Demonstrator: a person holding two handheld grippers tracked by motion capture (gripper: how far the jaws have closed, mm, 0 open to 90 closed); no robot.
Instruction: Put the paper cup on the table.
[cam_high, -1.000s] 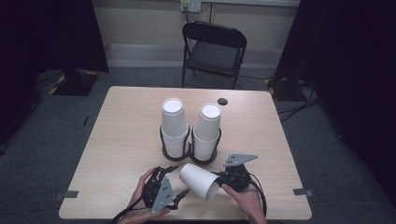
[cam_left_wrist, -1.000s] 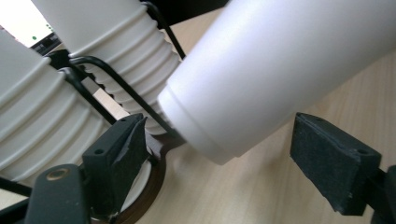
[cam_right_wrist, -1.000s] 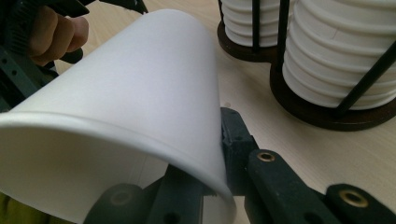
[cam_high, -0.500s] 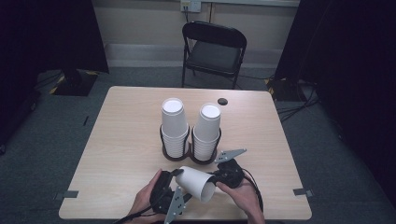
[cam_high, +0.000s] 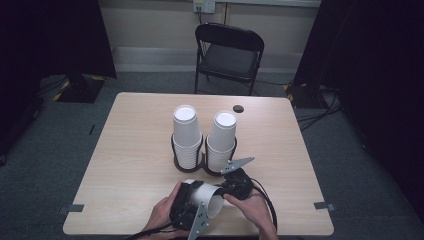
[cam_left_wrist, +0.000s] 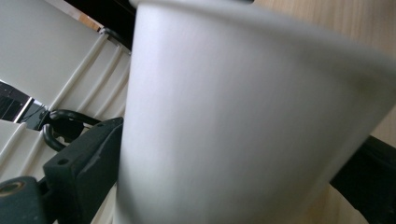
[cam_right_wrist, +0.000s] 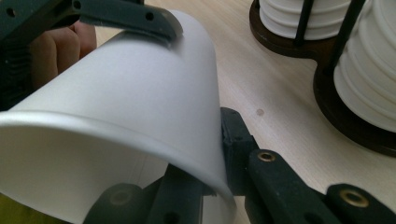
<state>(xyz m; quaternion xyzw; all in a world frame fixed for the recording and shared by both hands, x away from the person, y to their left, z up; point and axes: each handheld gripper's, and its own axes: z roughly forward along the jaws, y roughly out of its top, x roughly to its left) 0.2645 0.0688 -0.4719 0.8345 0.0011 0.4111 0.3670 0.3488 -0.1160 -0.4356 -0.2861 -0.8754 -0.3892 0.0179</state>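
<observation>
Right gripper (cam_high: 231, 192), at the near table (cam_high: 135, 165) edge: jaws clamped on the rim wall of a white paper cup (cam_high: 206, 196), one inside the mouth, one outside. Cup lying on its side, mouth nearest this gripper, base away from it. Left gripper (cam_high: 186, 206), just beside the right: jaws just opened, standing apart astride the cup's body, one black jaw along each flank in the left gripper view; pad contact impossible to tell there. Cup thus between the two grippers, borne by the right. Beyond both grippers, near but apart: dark two-ring holder (cam_high: 203, 167) with two upright stacks of cups (cam_high: 187, 137).
</observation>
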